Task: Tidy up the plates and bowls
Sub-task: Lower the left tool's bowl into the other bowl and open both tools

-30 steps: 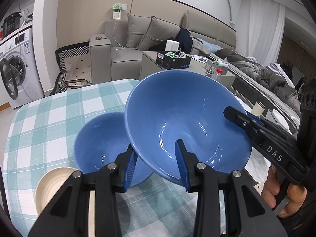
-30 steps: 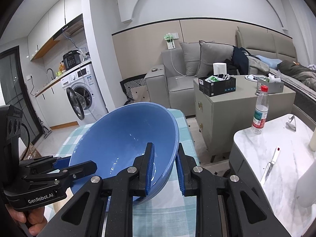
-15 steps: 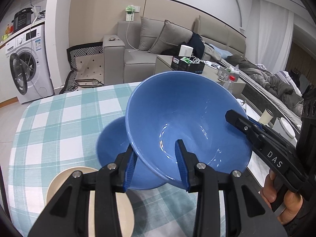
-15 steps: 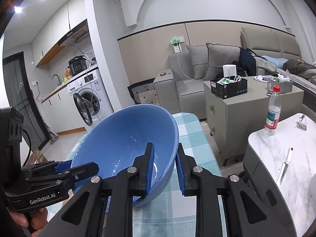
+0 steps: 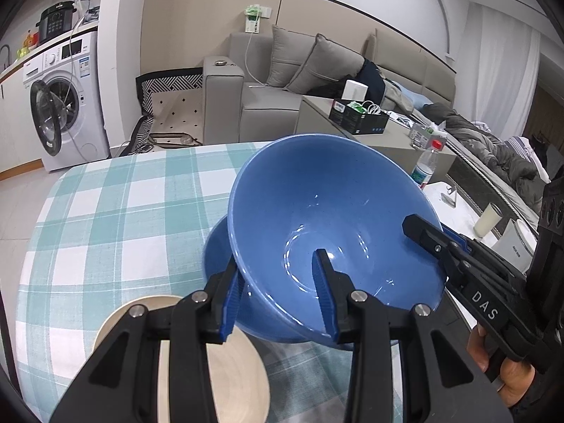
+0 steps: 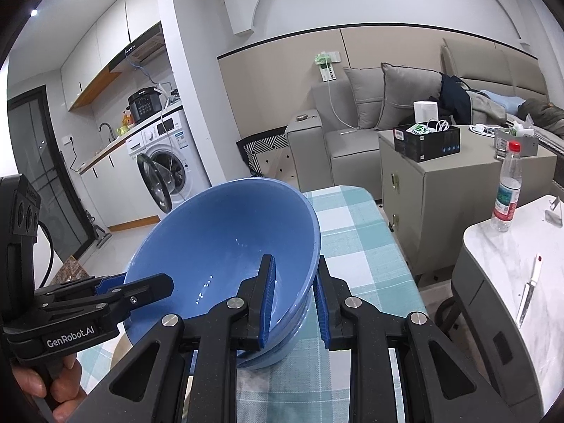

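A large blue bowl (image 5: 328, 225) is held tilted over the near right part of a table covered in a teal-and-white checked cloth (image 5: 116, 218), gripped at opposite sides of its rim by both tools. The left gripper (image 5: 278, 296) is clenched on the near rim, one blue-padded finger inside the bowl and the other outside against its wall. The right gripper (image 6: 292, 299) is likewise clamped on the rim at the bowl's right side, one pad inside and one outside. In the left wrist view the right tool's arm reaches in from the right and reads "DAS" in white letters; in the right wrist view the left tool's body shows at lower left, printed "GenRobot.AI". Directly beneath the held bowl sits a second blue bowl (image 5: 220, 246) on the cloth, the upper one partly lowered into it; whether they touch cannot be told. Just near and left of it lies a cream plate (image 5: 211, 380), partly hidden by the left gripper's fingers. Beyond the table, at far left, stands a white washing machine (image 5: 67, 102) with its door open; its panel labels are too small to read. To the right, a plastic water bottle (image 6: 506, 194) with a red cap and a green-and-red label, its text illegible, stands on a white marble-topped table (image 6: 500, 271), where a knife (image 6: 528, 294) also lies. A black box (image 6: 428, 144) rests on a beige cabinet in front of a grey sofa (image 6: 352, 134).
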The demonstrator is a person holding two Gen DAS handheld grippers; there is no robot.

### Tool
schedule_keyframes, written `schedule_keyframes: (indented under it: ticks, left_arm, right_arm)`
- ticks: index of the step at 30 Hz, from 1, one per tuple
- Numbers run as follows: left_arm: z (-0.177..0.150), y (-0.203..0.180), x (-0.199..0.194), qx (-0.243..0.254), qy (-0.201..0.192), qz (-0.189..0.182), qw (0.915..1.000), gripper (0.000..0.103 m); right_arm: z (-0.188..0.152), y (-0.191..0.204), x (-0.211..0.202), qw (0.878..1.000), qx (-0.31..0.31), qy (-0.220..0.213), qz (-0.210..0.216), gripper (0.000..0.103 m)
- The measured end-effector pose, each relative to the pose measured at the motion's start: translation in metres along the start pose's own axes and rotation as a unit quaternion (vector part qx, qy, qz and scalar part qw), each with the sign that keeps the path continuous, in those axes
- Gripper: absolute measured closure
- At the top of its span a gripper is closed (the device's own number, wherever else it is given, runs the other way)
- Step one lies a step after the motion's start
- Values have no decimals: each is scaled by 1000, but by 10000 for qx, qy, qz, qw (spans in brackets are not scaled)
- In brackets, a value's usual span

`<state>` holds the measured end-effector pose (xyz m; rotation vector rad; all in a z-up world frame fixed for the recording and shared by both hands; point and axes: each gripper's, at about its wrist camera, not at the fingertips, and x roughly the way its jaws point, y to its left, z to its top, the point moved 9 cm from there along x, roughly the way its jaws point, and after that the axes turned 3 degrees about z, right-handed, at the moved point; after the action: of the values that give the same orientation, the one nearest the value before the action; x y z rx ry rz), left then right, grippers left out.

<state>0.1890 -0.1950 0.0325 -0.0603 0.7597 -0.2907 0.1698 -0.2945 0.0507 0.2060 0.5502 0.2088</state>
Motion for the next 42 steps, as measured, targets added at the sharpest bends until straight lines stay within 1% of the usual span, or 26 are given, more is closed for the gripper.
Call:
schedule_keyframes:
  ticks: [9, 18, 35, 38, 42]
  left_arm:
    - [-2, 13, 11, -45, 29, 126, 9999, 66]
    - [-7, 21, 24, -39, 140, 227, 9996, 66]
    - [-19, 33, 48, -30, 374, 378, 9986, 66]
    - [-21, 34, 52, -23, 415, 398, 9983, 66]
    - [-22, 34, 53, 64, 395, 520, 9978, 66]
  right_arm:
    - [-9, 6, 18, 9999, -68, 144, 5, 82]
    - [-17, 6, 34, 9994, -153, 302, -41, 81]
    - [-35, 7, 59, 9975, -368, 528, -277, 81]
    - [-39, 7, 65, 9965, -438, 619, -342, 81]
    - [-45, 7, 70, 9955, -559, 640, -427, 81]
